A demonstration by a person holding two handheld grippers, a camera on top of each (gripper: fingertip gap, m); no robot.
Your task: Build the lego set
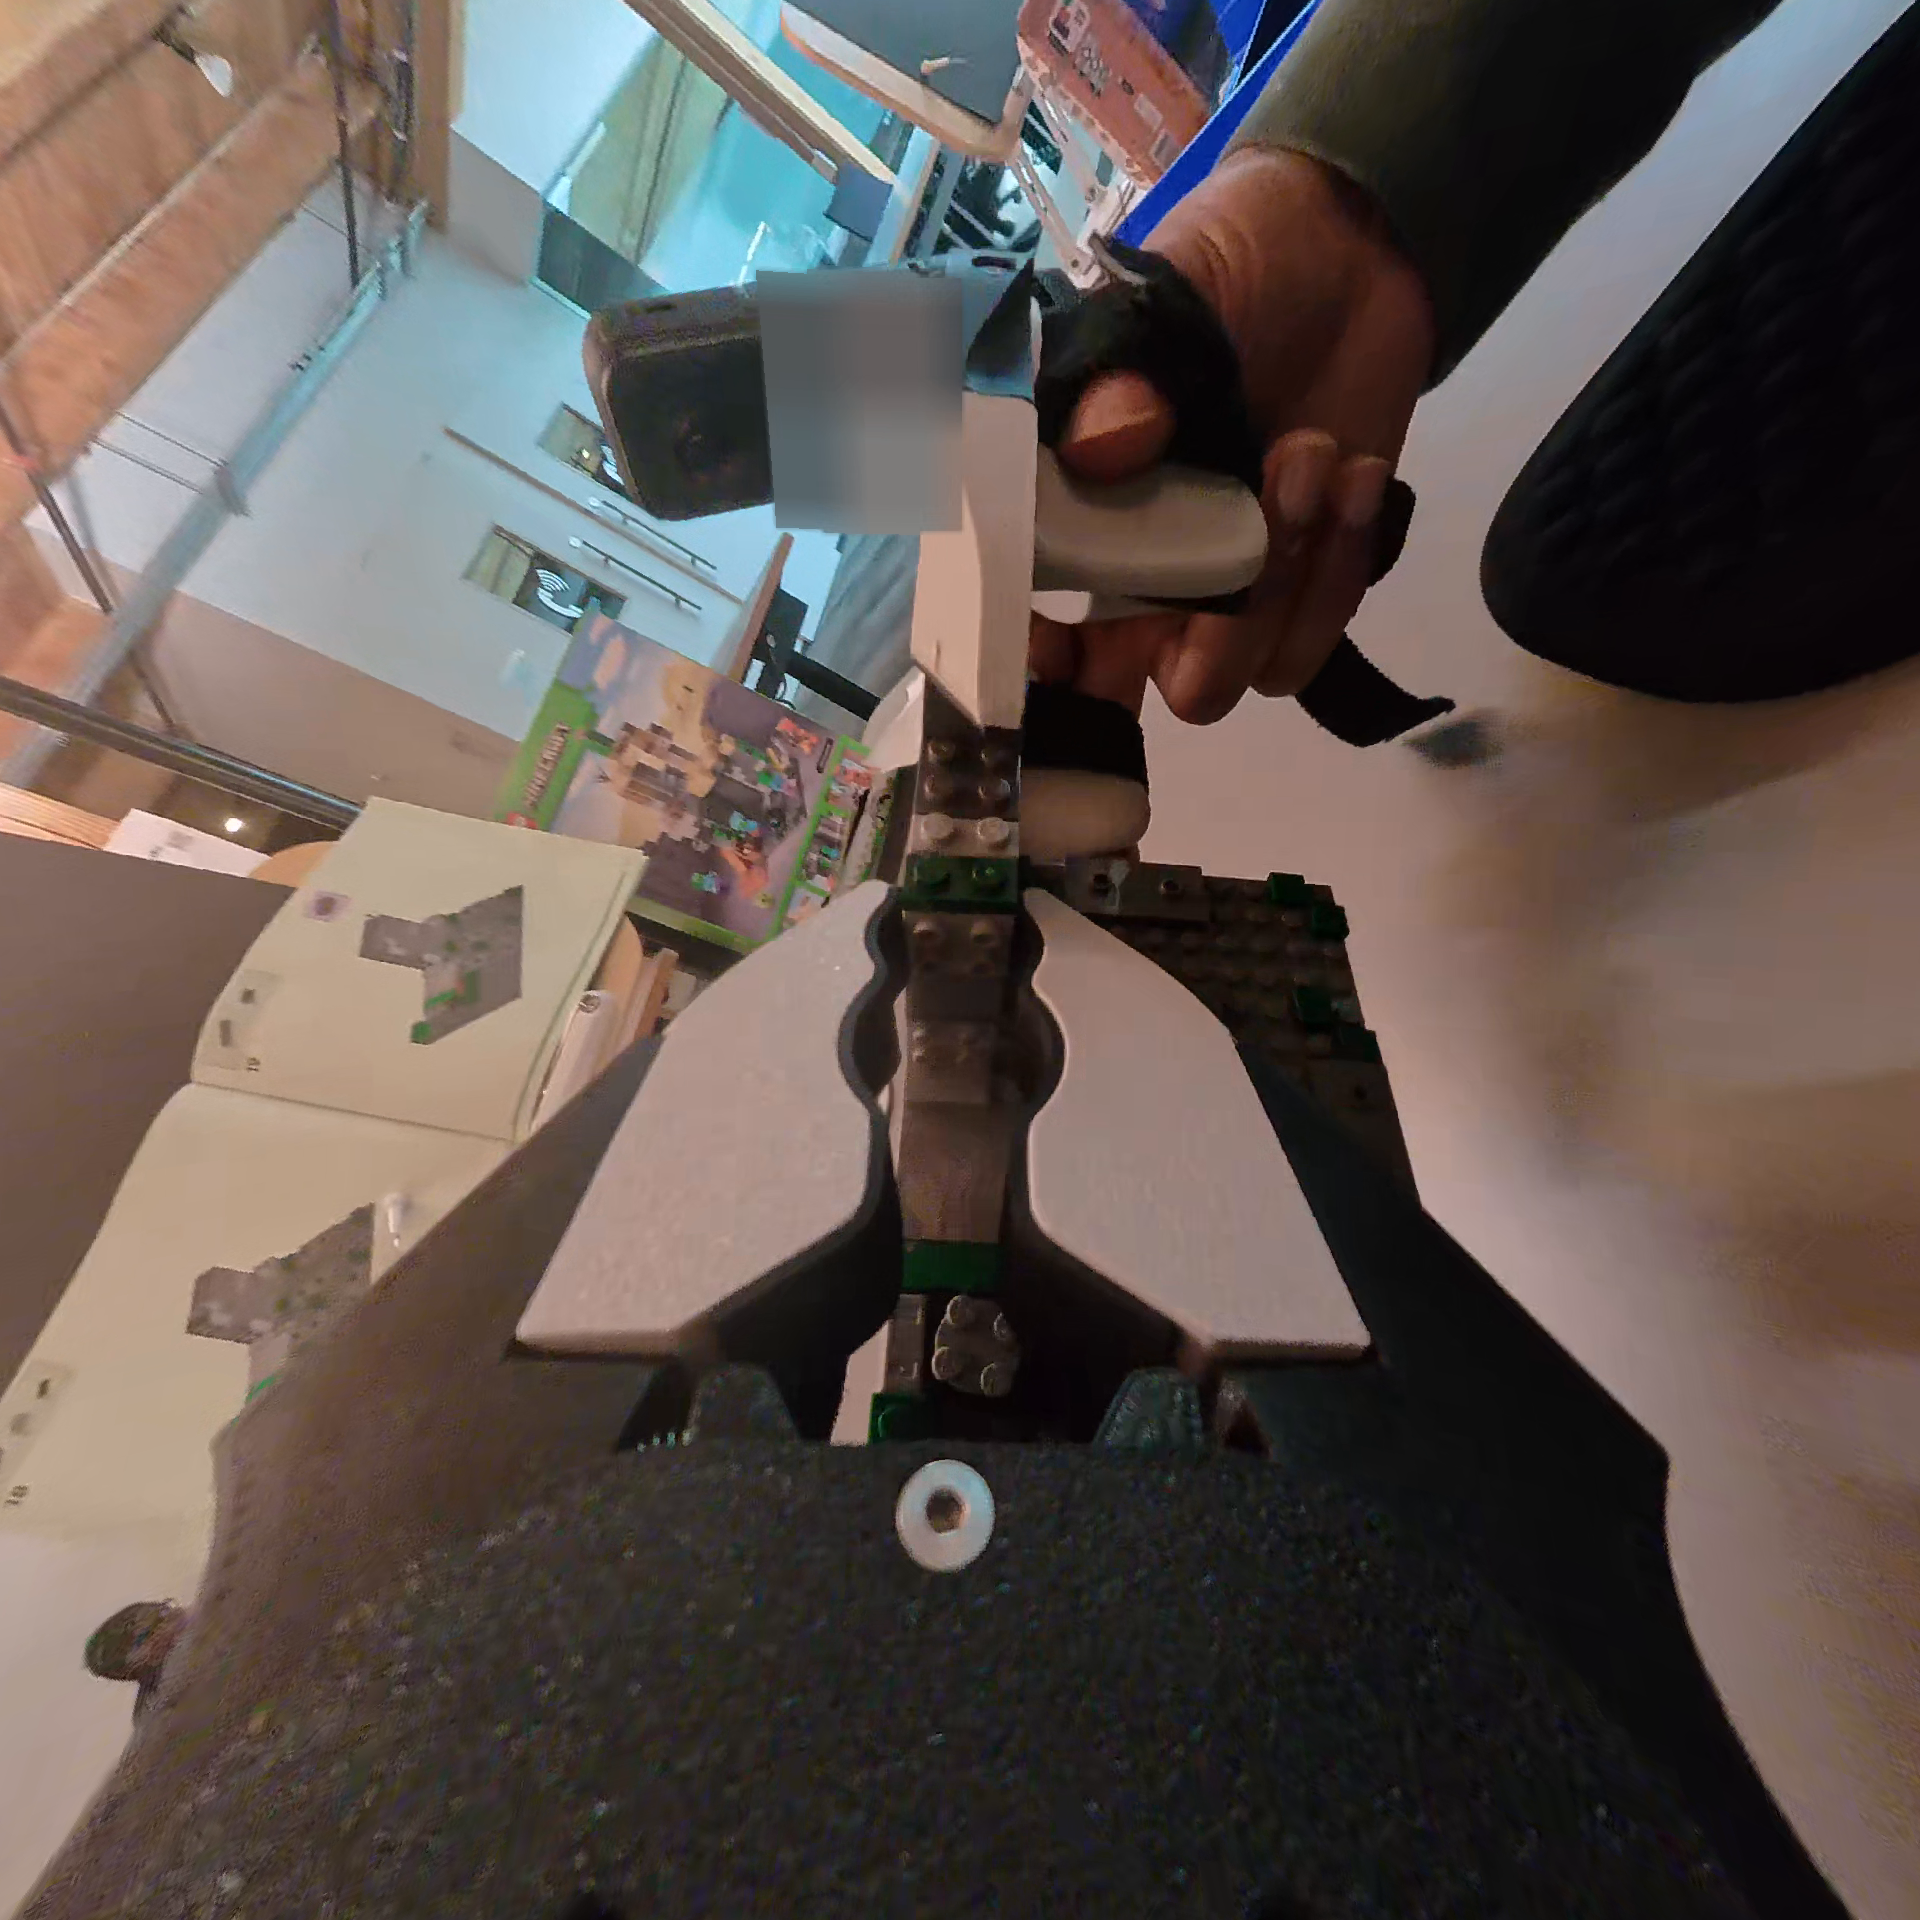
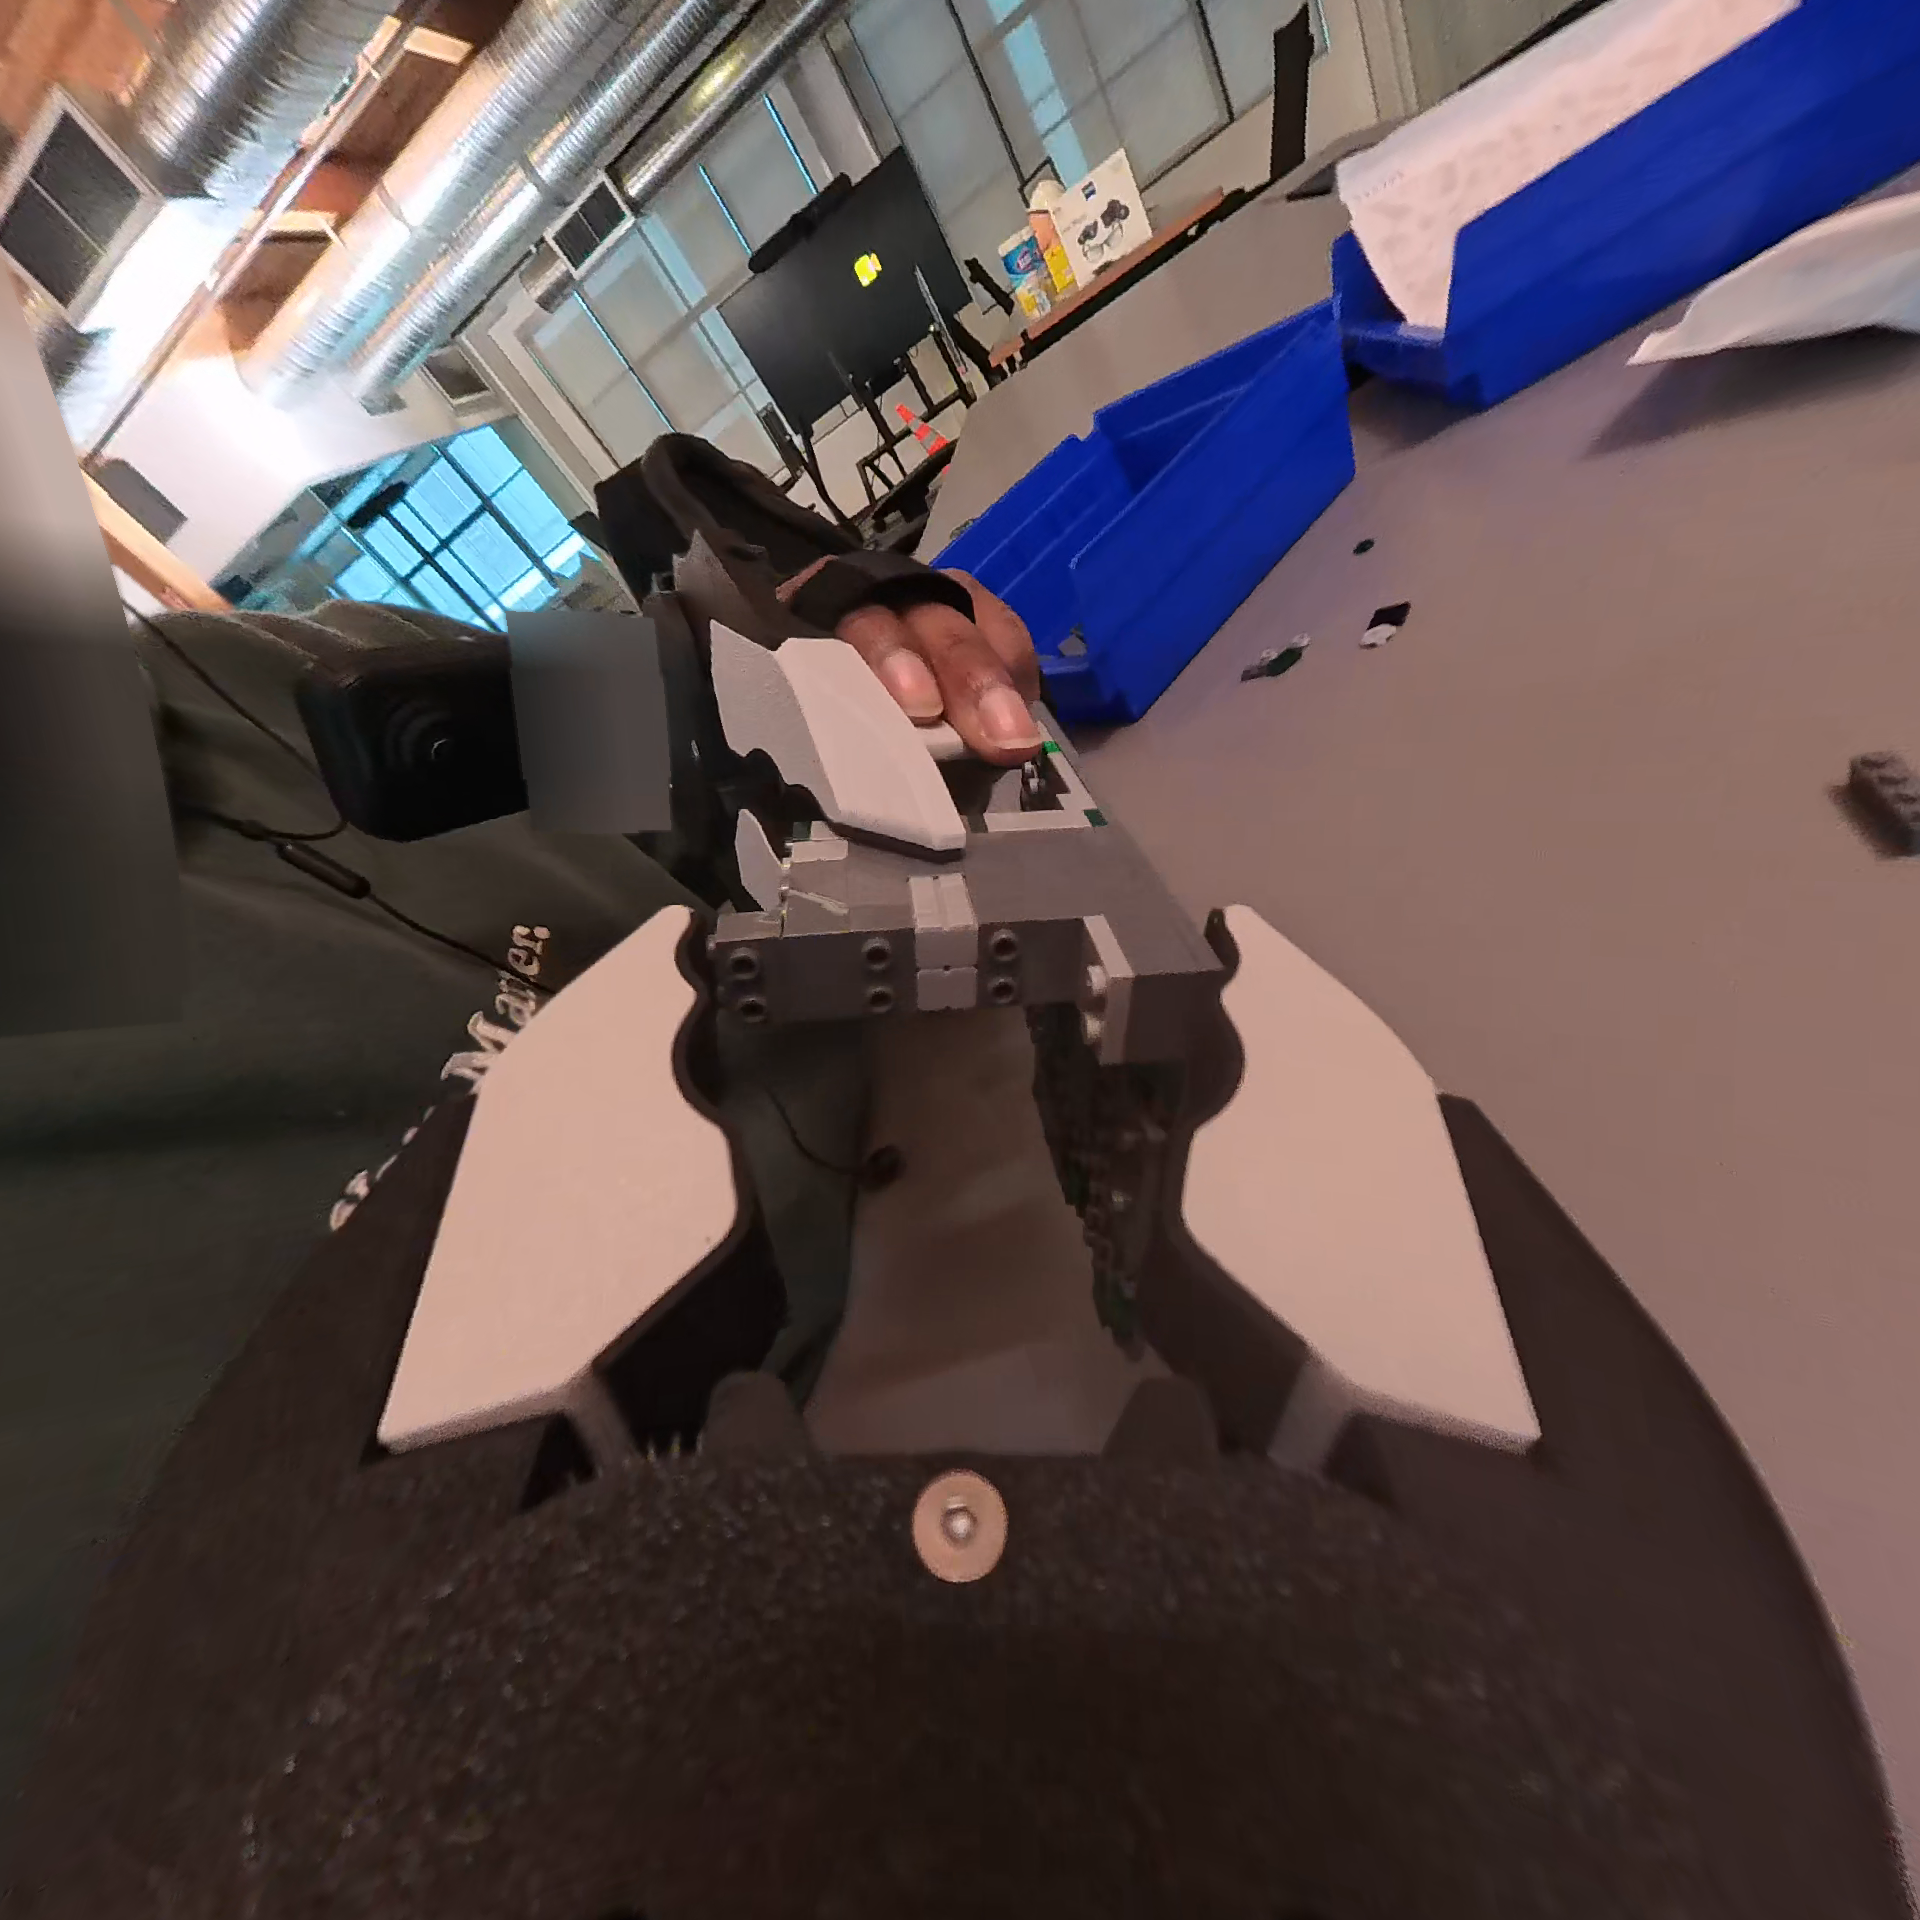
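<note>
While pinched edge-on between matte white, scallop-edged fingers [image 1: 769, 1101]: grey Lego assembly [image 1: 954, 997], studded plates stacked in grey and dark green, held aloft between both tools. Left gripper [image 1: 951, 997], jaws pressed tight against the narrow brick stack, grainy black body below with a white washer at centre. Right gripper [image 2: 961, 971], jaws spread wide around the assembly's broad end, smooth grey tiles and round-holed bricks spanning the gap, fingertips apparently touching either edge. Right hand [image 1: 1247, 416] wrapped around the far tool's rounded white handle, black strap across the knuckles. Left hand [image 2: 956, 665] resting fingertips on the far tool's curved white finger. Instruction booklet [image 1: 416, 987] lying open on the table, glossy pages with grey model diagrams. Colourful cardboard set box [image 1: 696, 790] standing behind. Blue plastic bins [image 2: 1195, 499] on the smooth grey tabletop [image 2: 1558, 935], loose small pieces [image 2: 1886, 790] scattered near.
</note>
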